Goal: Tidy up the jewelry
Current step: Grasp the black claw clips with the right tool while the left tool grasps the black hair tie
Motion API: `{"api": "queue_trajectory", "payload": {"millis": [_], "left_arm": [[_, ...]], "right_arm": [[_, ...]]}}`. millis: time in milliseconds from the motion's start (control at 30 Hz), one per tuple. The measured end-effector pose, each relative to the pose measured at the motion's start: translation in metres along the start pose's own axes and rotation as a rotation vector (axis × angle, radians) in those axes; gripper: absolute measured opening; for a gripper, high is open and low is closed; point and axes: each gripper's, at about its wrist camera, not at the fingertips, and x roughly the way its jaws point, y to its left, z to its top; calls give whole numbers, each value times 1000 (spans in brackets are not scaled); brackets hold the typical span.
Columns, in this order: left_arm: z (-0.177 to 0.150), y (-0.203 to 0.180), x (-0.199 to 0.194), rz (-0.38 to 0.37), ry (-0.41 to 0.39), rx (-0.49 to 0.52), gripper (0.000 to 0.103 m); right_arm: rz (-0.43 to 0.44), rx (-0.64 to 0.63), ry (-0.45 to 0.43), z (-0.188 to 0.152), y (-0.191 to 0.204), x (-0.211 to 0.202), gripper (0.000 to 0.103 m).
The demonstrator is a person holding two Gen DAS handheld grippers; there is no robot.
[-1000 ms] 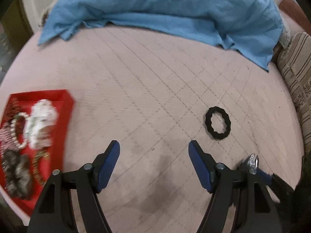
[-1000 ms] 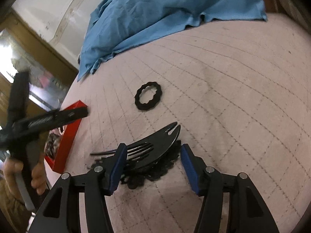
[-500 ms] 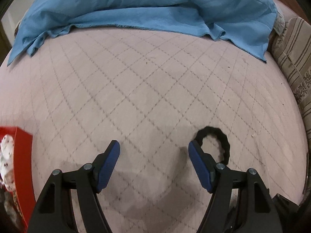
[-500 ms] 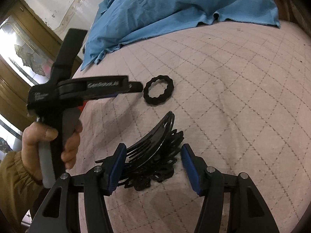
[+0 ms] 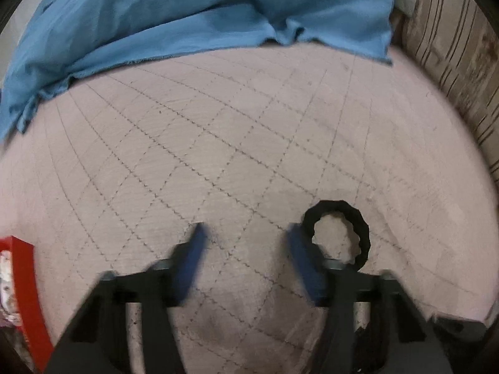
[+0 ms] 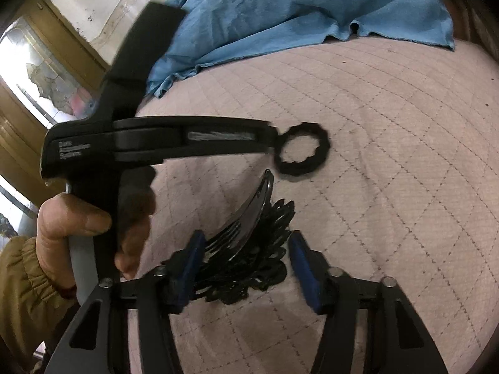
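Observation:
A black wavy hair ring (image 5: 358,224) lies on the pink quilted surface, just right of my left gripper's right finger. My left gripper (image 5: 246,233) is open and empty; its right fingertip touches or nearly touches the ring's left side. In the right wrist view the ring (image 6: 302,152) sits at the tip of the left gripper's body (image 6: 156,143). My right gripper (image 6: 246,249) is open around a black hair comb clip (image 6: 249,215) lying on black lacy jewelry (image 6: 268,268). A red tray (image 5: 21,296) holding jewelry shows at the lower left.
A crumpled blue cloth (image 5: 187,15) covers the far side of the surface. A striped cushion (image 5: 452,62) lies at the far right. A person's hand (image 6: 78,221) in a tan sleeve holds the left gripper. A window and wooden frame stand at the left.
My left gripper has swung right from the red tray and moved forward until its right finger reached the black ring. My right gripper has stayed open around the comb clip, shifting slightly closer.

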Motion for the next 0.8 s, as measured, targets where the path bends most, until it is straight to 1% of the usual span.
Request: {"api": "queue_trajectory", "payload": {"millis": [33,67,133,233,367,433,533,600,700,800], "left_arm": [[2,-2,-1,-5,-1,5,20],[4,-4,-1,-15,6,3,1],[6,-5,-5,-48,15,-16,0],[2,-2,-19,-38,-12,2,0],[-9,27,-39,-56,-32,-54,0],[-17,46,-52,-48,-49,-83,0],[-27,65,-61,-52,-60,-128,0],[-29,71,-61,-53,-56,-149,0],[-27,69,-60,-74,-58,-155,0],[-20,55,-53,-94,-61,-130,0]], "right_arm": [[29,2,9,0,1,2,40],[37,-1,14,-1,4,4,39],[22,-29,2,-2,9,4,38],[30,-36,-7,-1,10,1,36],[40,-16,-5,2,6,1,36],[35,-13,-13,2,7,-2,35],[27,-6,-29,6,3,-9,35],[23,7,-49,6,-1,-14,34],[34,52,-60,6,-7,-17,33],[17,89,-59,2,-15,-22,33]]}}
